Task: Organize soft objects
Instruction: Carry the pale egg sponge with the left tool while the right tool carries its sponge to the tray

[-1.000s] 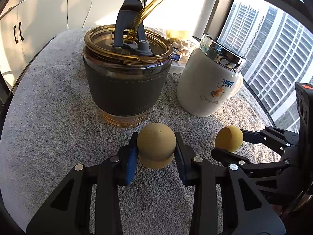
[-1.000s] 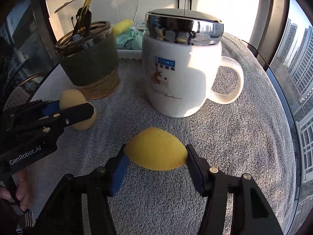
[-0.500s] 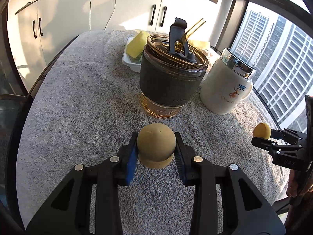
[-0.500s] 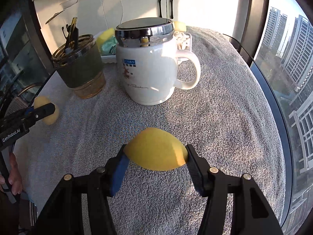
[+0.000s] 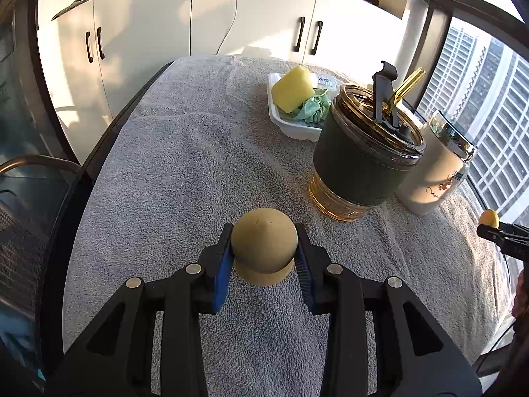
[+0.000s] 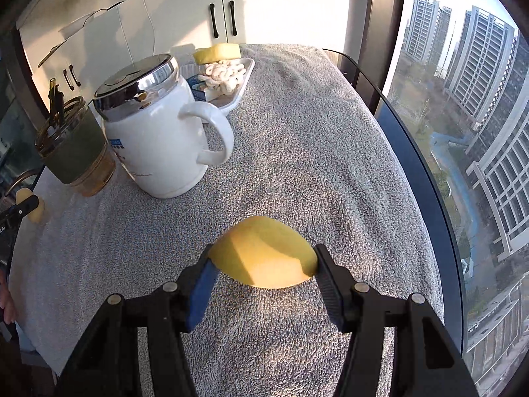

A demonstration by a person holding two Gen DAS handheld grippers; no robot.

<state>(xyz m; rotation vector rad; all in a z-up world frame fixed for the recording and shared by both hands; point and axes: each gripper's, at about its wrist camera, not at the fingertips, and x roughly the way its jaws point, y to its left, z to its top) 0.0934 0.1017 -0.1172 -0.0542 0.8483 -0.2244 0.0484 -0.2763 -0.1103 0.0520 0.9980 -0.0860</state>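
Two yellow foam sponges held above a grey towel point(image 5: 185, 178), one per gripper.
Left gripper point(image 5: 263, 258) clamps the domed sponge point(image 5: 263, 241) at its sides; right gripper point(image 6: 263, 266) clamps the lemon-shaped sponge point(image 6: 264, 258). Both look light, squashy; side grips suit them.

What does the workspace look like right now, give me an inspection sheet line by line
Surface: grey towel covers the table.
Job's things: tan sponge held in the left gripper; yellow sponge in the right gripper; both above the towel.
Clutter: glass tumbler with straw, white mug with shiny lid, white tray holding a yellow block and green cloth, second tray with pale bits.
Grippers: both shut on sponges.
Cables: thin wires on the cabinets.
Surroundings: white cabinets, window, towers outside.
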